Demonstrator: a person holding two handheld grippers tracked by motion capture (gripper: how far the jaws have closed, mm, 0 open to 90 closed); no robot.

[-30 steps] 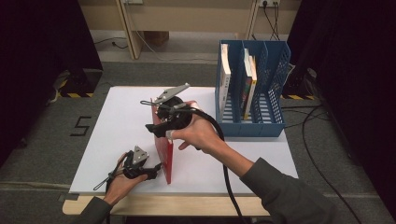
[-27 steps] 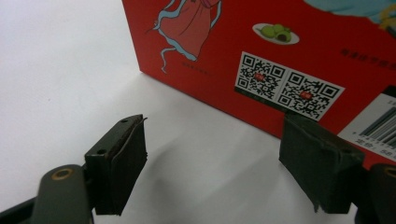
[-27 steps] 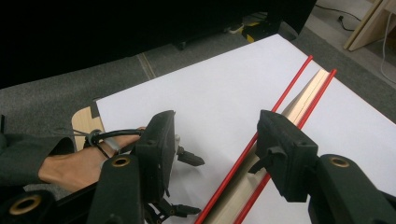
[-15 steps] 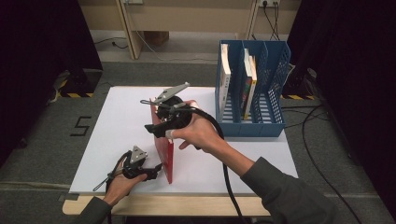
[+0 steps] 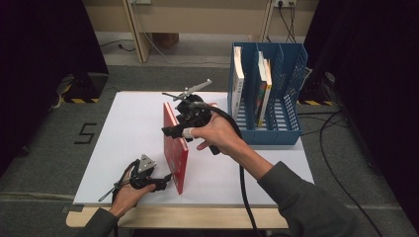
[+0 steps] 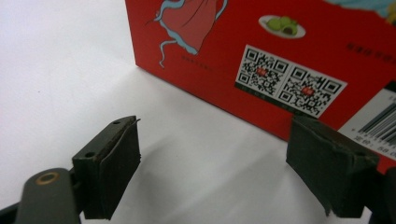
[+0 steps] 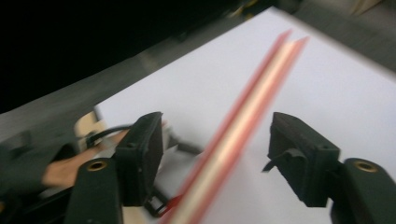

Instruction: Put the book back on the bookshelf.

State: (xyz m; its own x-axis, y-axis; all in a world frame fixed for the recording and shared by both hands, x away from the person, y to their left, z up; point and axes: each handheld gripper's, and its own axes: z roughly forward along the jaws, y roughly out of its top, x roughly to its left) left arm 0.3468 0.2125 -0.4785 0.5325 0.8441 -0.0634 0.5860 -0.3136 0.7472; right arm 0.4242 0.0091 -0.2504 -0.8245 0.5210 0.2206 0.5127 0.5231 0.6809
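While I watch from the high view, the white worktop (image 5: 133, 128) spans the middle of the frame, and at its upper right stands a blue file rack (image 5: 291, 89) with upright compartments. One white-spined book (image 5: 238, 89) stands in the rack's left compartment, and two more books (image 5: 263, 89) lean together in the next one; the rightmost slot I cannot read well.

At centre frame the red book (image 5: 175, 148) stands on its edge on the worktop, running from the middle down toward the lower edge, well apart from the rack. Nothing lies between book and rack but my right hand.

My right tongs (image 5: 170, 129) sit over the book's upper end, the forearm coming in from the lower right with the black cable trailing along it. In the right gripper view the blurred page edge (image 7: 233, 140) runs between the two pads; they have just been spreading and do not press it, so that grip is released.

My left tongs (image 5: 167, 178) lie low at the lower left, against the book's near end. In the left gripper view the back cover (image 6: 280, 56) with its two square codes stands just ahead, the pads having just widened, released, holding nothing.
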